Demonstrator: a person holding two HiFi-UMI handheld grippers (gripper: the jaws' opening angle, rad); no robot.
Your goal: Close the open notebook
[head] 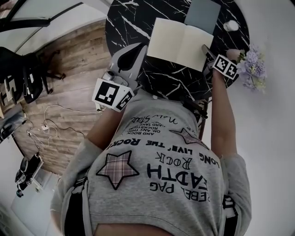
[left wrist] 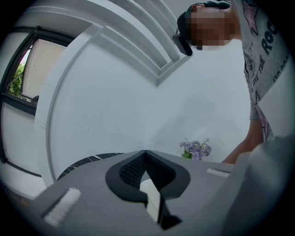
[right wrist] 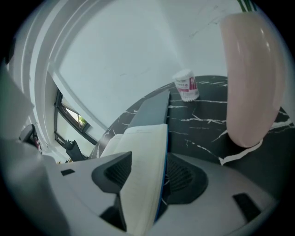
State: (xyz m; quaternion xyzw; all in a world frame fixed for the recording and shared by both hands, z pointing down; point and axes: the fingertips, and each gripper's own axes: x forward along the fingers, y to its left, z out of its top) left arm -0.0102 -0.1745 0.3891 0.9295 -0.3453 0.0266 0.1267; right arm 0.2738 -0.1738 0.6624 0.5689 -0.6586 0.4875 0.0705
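The open notebook (head: 179, 44) lies flat on the round black marble table (head: 126, 20), its cream pages facing up. My right gripper (head: 204, 48) is at the notebook's right edge. In the right gripper view the right-hand pages and blue cover (right wrist: 144, 175) stand between the jaws of that gripper (right wrist: 152, 173), with a dark gap on the cover's side, so it is open. My left gripper (head: 140, 48) hovers at the table's near left edge, apart from the notebook, with its jaw tips together (left wrist: 145, 152) and nothing gripped.
A grey closed book (head: 203, 14) lies behind the notebook. A small white bottle (head: 231, 26) stands at the far right, and a pink vase (right wrist: 249, 78) with purple flowers (head: 252, 67) is close beside my right gripper. Wooden floor with cables and a black chair (head: 27, 73) lies to the left.
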